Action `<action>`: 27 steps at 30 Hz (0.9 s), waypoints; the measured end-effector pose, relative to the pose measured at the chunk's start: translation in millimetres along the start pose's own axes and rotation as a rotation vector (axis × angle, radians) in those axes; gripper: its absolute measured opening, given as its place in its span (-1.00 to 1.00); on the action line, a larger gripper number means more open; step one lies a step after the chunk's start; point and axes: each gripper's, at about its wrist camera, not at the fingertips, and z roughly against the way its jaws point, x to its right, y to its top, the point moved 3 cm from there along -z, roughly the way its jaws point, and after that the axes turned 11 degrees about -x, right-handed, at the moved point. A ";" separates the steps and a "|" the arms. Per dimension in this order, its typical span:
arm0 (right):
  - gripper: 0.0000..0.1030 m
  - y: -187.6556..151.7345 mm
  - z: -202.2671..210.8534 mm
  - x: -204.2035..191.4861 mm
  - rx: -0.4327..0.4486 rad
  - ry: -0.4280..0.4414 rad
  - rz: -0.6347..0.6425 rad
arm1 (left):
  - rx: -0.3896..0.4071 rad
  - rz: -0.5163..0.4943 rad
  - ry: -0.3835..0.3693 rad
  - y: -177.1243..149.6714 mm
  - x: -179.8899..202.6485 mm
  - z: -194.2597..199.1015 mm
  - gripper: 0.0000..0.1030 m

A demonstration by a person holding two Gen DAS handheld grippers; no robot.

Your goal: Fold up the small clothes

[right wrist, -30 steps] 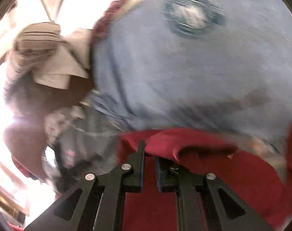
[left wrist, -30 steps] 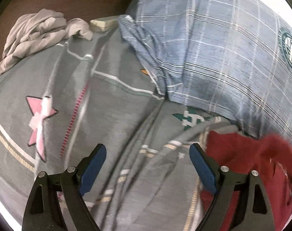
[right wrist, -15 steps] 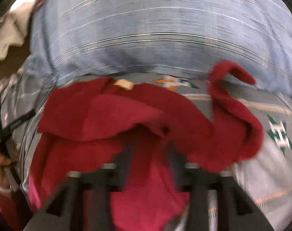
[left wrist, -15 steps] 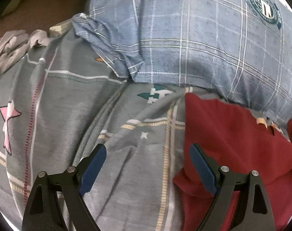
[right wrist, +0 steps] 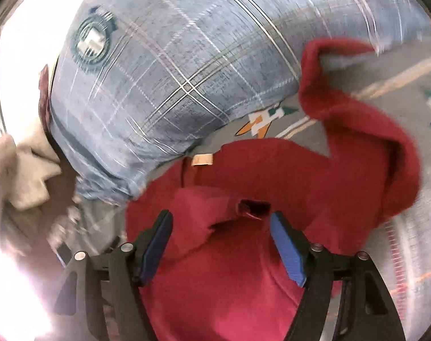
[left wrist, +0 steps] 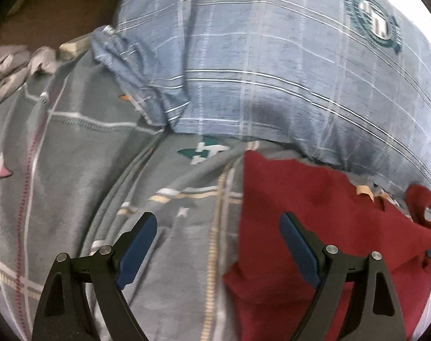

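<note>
A small dark red garment [left wrist: 315, 221] lies crumpled on a grey patterned bedspread [left wrist: 96, 170], just below a blue checked pillow [left wrist: 272, 71]. My left gripper [left wrist: 218, 247] is open and empty, straddling the garment's left edge. In the right wrist view the red garment [right wrist: 244, 270] fills the lower middle, with a tan label [right wrist: 201, 159] at its far edge and one sleeve curling up to the right [right wrist: 357, 119]. My right gripper [right wrist: 219, 244] is open just above a raised fold of it, holding nothing.
A light grey garment [left wrist: 8, 71] lies bunched at the far left of the bedspread. Beige cloth [right wrist: 19, 176] sits left of the pillow [right wrist: 172, 71]. Brown floor [left wrist: 59, 20] shows beyond the bed's edge.
My right gripper was shut on the red garment a second ago; it has opened and let go. The garment now lies spread on the bedspread. The left gripper has shifted right toward its edge.
</note>
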 end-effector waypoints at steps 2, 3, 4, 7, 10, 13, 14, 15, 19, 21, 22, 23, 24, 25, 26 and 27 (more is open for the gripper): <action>0.42 4.7 -14.0 5.7 -0.051 0.050 -0.049 | -0.014 -0.041 -0.001 -4.3 8.6 -3.6 0.72; 0.42 7.1 -22.3 10.2 -0.071 0.089 -0.092 | -0.022 -0.054 -0.002 -5.4 11.7 -5.7 0.72; 0.42 8.7 -26.6 12.8 -0.073 0.106 -0.112 | -0.032 -0.071 -0.002 -6.8 15.0 -8.6 0.72; 0.11 14.2 -33.9 11.9 -0.037 0.063 -0.086 | -0.061 -0.094 0.019 -8.0 18.3 -16.7 0.72; -0.66 10.5 -22.3 -5.2 0.039 -0.096 0.065 | -0.084 -0.080 0.039 -5.8 14.0 -21.7 0.72; -0.66 -6.1 -7.5 -25.7 0.097 -0.281 0.254 | -0.083 -0.055 0.063 -1.6 8.6 -23.7 0.72; -0.66 -13.5 -9.1 -26.7 0.072 -0.372 0.294 | -0.085 -0.049 0.071 -0.7 7.4 -24.6 0.72; -0.64 -20.7 -13.5 -23.7 0.030 -0.448 0.318 | -0.087 -0.042 0.078 -0.6 6.1 -25.1 0.72; -0.50 -39.1 -10.5 -10.5 -0.024 -0.550 0.321 | -0.088 -0.031 0.091 -1.1 4.0 -25.8 0.72; -0.30 -38.7 7.1 -11.9 0.030 -0.512 0.278 | -0.086 -0.043 0.126 -1.2 4.8 -26.8 0.72; -0.06 -36.6 15.2 -16.9 0.073 -0.505 0.274 | -0.087 -0.057 0.154 -1.7 5.2 -28.4 0.72; 0.03 -34.4 19.7 -23.2 0.108 -0.507 0.290 | -0.094 -0.071 0.179 -2.7 6.0 -30.7 0.72; 0.03 -32.0 20.8 -29.8 0.127 -0.511 0.319 | -0.107 -0.088 0.206 -3.9 6.8 -34.3 0.73; 0.03 -29.3 15.8 -37.2 0.125 -0.514 0.354 | -0.115 -0.093 0.217 -4.9 6.2 -37.0 0.74; 0.03 -27.2 8.2 -43.9 0.112 -0.508 0.383 | -0.119 -0.090 0.217 -4.9 4.6 -38.6 0.74; 0.03 -26.0 -2.4 -51.5 0.091 -0.490 0.417 | -0.122 -0.084 0.217 -4.7 2.9 -39.5 0.74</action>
